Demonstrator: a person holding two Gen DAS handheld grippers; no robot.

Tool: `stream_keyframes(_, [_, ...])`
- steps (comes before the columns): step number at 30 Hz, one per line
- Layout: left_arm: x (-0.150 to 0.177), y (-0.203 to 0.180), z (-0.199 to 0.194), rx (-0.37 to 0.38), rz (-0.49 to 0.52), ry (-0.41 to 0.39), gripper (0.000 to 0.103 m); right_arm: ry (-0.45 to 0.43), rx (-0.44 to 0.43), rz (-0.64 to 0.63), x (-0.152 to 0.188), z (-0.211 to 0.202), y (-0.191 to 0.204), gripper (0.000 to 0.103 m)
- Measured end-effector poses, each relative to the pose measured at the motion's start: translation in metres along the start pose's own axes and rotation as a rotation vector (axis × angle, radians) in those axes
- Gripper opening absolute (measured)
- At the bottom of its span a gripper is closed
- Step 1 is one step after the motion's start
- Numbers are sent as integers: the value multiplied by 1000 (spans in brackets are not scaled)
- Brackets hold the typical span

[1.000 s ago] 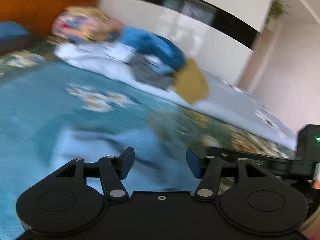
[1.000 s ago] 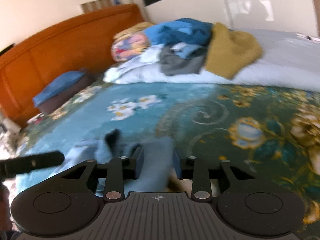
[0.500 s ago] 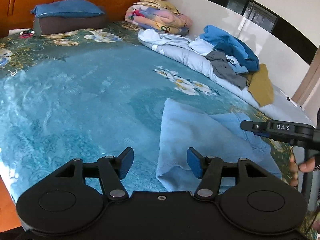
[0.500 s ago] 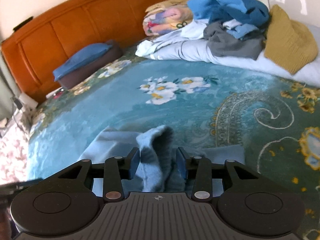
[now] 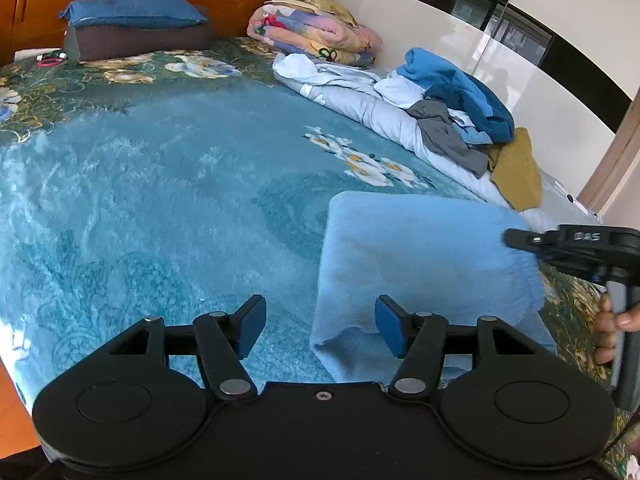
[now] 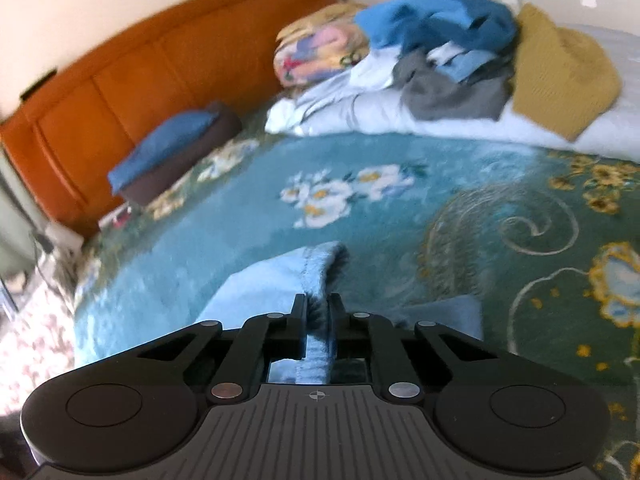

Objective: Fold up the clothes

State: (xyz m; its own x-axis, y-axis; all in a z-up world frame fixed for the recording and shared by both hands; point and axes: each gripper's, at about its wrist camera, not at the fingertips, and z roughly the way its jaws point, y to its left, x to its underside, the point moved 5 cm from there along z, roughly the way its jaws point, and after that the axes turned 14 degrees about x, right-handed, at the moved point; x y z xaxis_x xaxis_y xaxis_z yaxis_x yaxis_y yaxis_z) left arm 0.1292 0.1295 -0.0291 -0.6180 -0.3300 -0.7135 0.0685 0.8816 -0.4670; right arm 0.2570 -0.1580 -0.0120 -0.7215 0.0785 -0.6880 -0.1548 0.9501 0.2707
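Garment in hand: a light blue fleecy garment (image 5: 420, 264) is lying near the foot edge of the teal floral bed cover (image 5: 160, 200), partly doubled over.
Right gripper (image 6: 318, 308): its jaws are closing, pinching the garment's hemmed edge.
Left gripper (image 5: 320, 326): hanging unclenched, grasping nothing, at the garment's near corner.
Remaining: the heap of unfolded clothes (image 5: 460, 120) along the far edge is waiting.

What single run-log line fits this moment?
right hand-held gripper: closing on light blue garment | left hand-held gripper: open, empty | bed
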Motion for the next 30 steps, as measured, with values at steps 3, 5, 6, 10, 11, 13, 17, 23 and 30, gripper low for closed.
stream_keyframes(3, [3, 1, 2, 1, -8, 9, 59, 26, 28, 25, 7, 2, -11, 8])
stream_keyframes(5, [4, 0, 3, 1, -5, 17, 59, 58, 55, 38, 15, 10, -17, 8])
stream_keyframes(6, [5, 0, 3, 1, -4, 22, 59, 74, 66, 45, 19, 15, -20, 8])
stream_keyframes(10, [6, 0, 2, 1, -5, 23, 59, 93, 77, 49, 24, 20, -21, 9])
stream_keyframes(11, [6, 0, 3, 1, -5, 23, 59, 94, 76, 44, 23, 20, -21, 9])
stream_keyframes(13, [6, 0, 3, 2, -5, 24, 59, 84, 66, 32, 20, 14, -20, 11])
stream_keyframes(17, [7, 1, 3, 4, -6, 27, 59, 36, 46, 41, 14, -5, -23, 34])
stream_keyframes(23, [9, 2, 6, 6, -18, 40, 60, 99, 26, 130, 31, -2, -41, 40])
stream_keyframes(30, [9, 2, 5, 7, -16, 41, 61, 158, -40, 226, 39, 16, -40, 41])
